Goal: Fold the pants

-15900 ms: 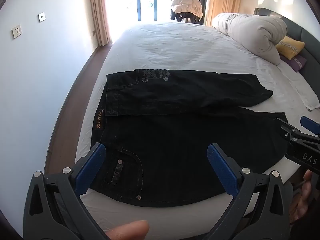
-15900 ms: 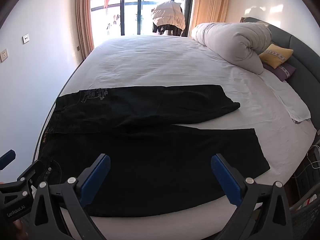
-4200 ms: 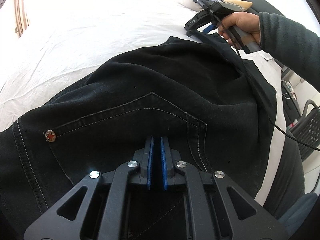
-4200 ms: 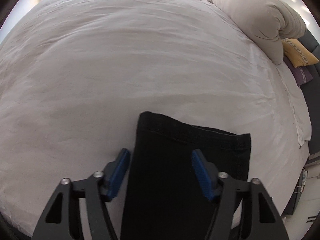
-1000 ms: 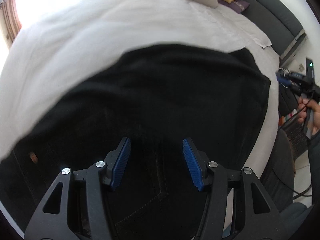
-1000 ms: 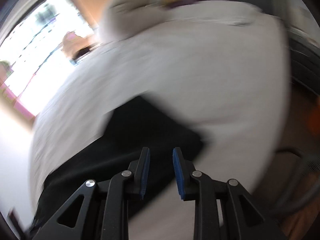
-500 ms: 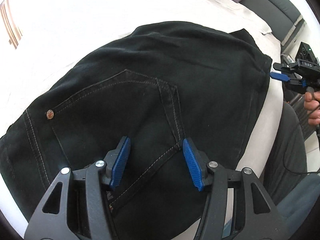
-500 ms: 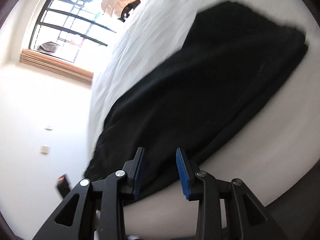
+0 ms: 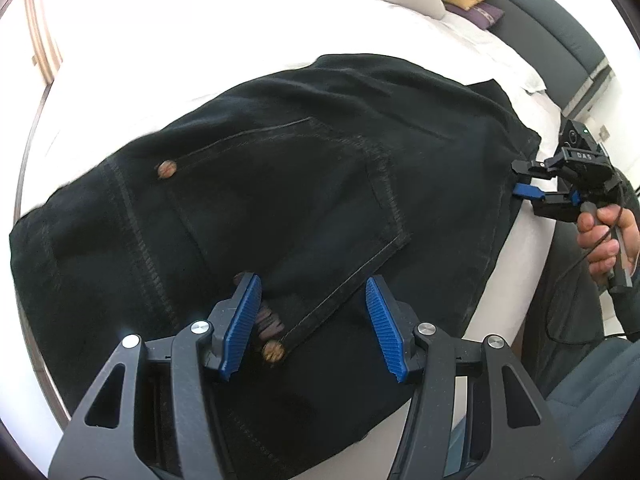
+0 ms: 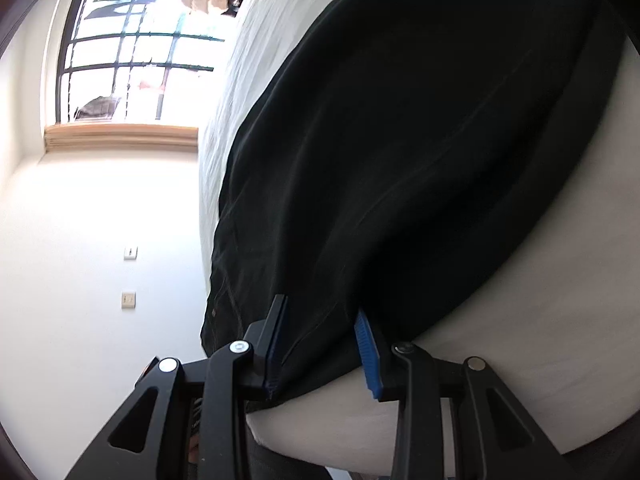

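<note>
The pants [image 9: 304, 184] lie on the bed [image 9: 208, 32] with one leg already laid over the other, so the lengthwise fold looks done; the crosswise folds seem left. They are black denim with pale stitching, a back pocket and rivets facing up, spread directly ahead of the left hand-held gripper [image 9: 312, 320], whose jaws stand apart, gripping nothing. The right hand-held gripper [image 10: 320, 352] has just been opening; the pants' edge sits between its jaws, unpressed.
</note>
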